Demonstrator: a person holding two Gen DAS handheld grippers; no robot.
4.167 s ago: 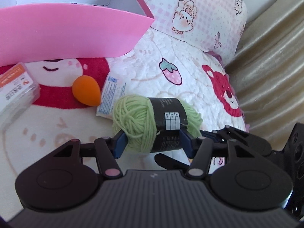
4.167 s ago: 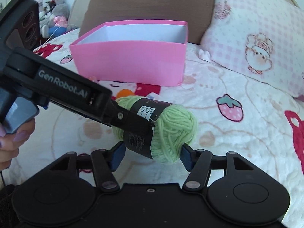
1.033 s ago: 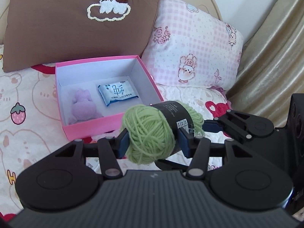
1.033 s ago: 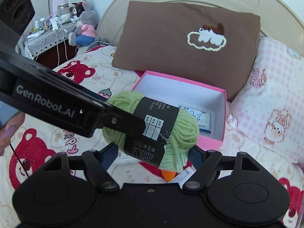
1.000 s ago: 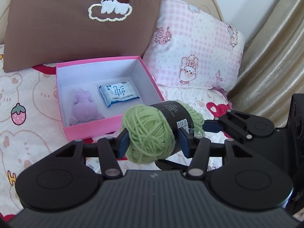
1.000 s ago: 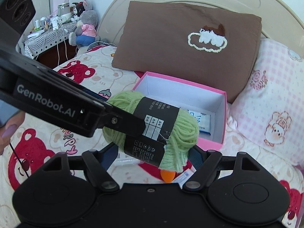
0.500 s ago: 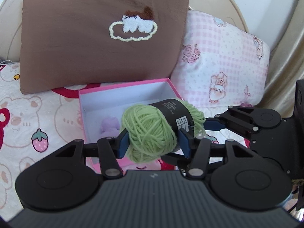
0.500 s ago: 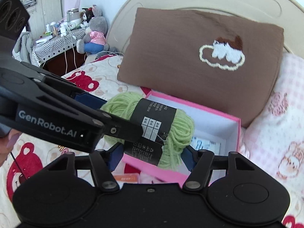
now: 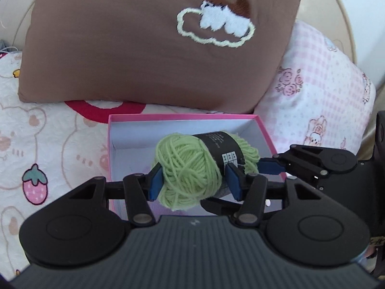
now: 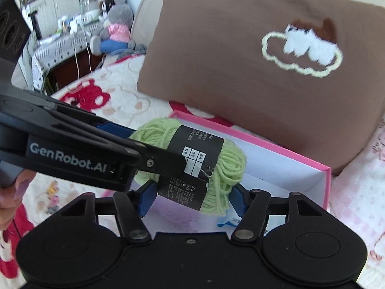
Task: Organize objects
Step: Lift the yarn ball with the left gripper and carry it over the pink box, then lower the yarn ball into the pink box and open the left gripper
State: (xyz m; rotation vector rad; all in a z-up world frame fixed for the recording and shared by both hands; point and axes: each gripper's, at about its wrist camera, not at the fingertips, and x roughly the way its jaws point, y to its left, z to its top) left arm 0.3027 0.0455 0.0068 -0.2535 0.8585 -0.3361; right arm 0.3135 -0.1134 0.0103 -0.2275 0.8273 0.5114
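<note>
A green yarn ball [image 9: 187, 171] with a black paper band hangs over the open pink box [image 9: 180, 116]. My left gripper [image 9: 193, 181] is shut on it, blue pads pressing its two sides. My right gripper [image 10: 192, 200] grips the same yarn ball [image 10: 226, 166] from the other side, pads against band and yarn. In the left wrist view the right gripper's fingers [image 9: 312, 159] reach in from the right. In the right wrist view the left gripper's fingers [image 10: 154, 159] cross from the left. Under the yarn the pink box [image 10: 276, 144] holds a purple soft thing [image 10: 178, 214] and a blue-white packet [image 10: 231, 221], both mostly hidden.
A brown pillow [image 9: 144, 48] leans on the headboard right behind the box, with a pink checked pillow [image 9: 324, 96] to its right. The box rests on a printed quilt [image 9: 48, 144]. A plush toy [image 10: 113, 31] sits on a side table at far left. A person's fingers [image 10: 12, 197] hold the left gripper.
Both grippers carried the yarn forward and down; the box, earlier ahead of it, now lies directly beneath. The right gripper's jaws narrowed onto the yarn.
</note>
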